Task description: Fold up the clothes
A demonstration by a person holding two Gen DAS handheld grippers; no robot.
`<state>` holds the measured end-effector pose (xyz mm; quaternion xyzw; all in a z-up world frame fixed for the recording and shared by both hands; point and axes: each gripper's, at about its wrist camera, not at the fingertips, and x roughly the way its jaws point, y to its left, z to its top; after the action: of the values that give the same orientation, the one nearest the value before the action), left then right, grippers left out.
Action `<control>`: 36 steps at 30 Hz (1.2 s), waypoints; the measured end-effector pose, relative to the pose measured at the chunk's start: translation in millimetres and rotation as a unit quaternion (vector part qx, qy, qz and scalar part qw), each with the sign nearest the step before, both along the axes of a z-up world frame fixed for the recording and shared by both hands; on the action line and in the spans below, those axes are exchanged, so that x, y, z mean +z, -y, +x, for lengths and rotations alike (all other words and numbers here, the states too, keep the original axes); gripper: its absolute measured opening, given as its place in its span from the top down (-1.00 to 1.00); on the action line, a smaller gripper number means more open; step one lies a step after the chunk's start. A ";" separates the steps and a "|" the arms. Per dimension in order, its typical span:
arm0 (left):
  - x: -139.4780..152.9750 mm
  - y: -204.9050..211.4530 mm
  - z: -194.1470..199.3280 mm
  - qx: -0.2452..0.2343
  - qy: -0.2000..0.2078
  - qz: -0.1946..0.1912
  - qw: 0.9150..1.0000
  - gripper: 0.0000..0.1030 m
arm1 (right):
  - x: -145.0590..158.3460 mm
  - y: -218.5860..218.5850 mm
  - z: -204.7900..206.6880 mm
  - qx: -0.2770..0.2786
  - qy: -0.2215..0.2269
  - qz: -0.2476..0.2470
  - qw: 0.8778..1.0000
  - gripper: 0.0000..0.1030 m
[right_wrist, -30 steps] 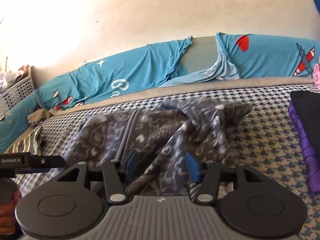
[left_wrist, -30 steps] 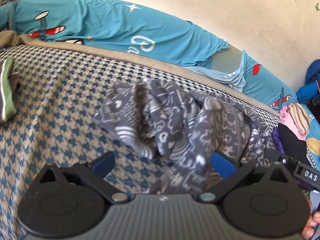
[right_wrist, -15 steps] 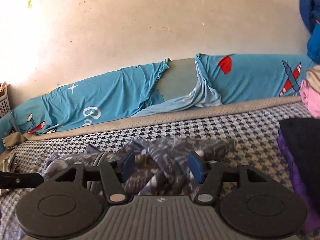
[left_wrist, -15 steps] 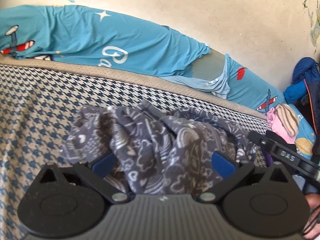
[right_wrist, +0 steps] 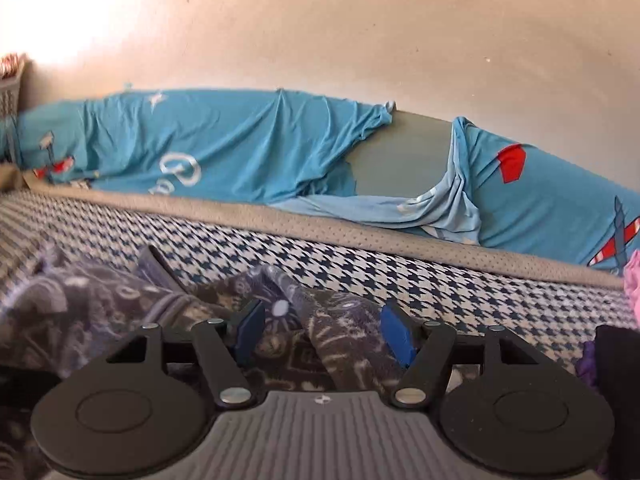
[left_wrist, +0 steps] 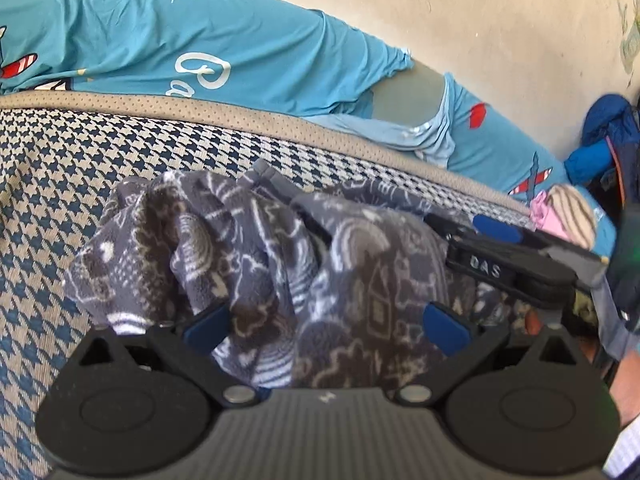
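The left gripper point(left_wrist: 326, 326) stands wide open, the grey patterned garment point(left_wrist: 260, 256) bunched loosely between its blue pads point(left_wrist: 206, 326). The right gripper point(right_wrist: 324, 330) is opening over the same crumpled cloth on the houndstooth mattress point(right_wrist: 460, 280).

Left gripper point(left_wrist: 326, 326) fingers spread wide, right gripper point(right_wrist: 323, 330) fingers opening, both angled downward.

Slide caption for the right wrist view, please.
Right gripper, jaws opening, over the crumpled grey patterned garment on the houndstooth bed cover.
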<state>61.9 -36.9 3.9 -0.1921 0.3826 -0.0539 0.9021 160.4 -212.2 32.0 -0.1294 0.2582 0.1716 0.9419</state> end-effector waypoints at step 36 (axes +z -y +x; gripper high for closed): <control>-33.6 -13.8 -46.3 0.053 -0.057 0.023 0.997 -1.00 | 26.9 141.1 -32.6 -0.232 -0.019 0.158 0.960 0.88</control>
<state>15.6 -23.0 -29.6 -0.1940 0.4235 0.0135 0.8848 127.7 -353.3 58.9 0.0875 0.2682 -0.0110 0.9593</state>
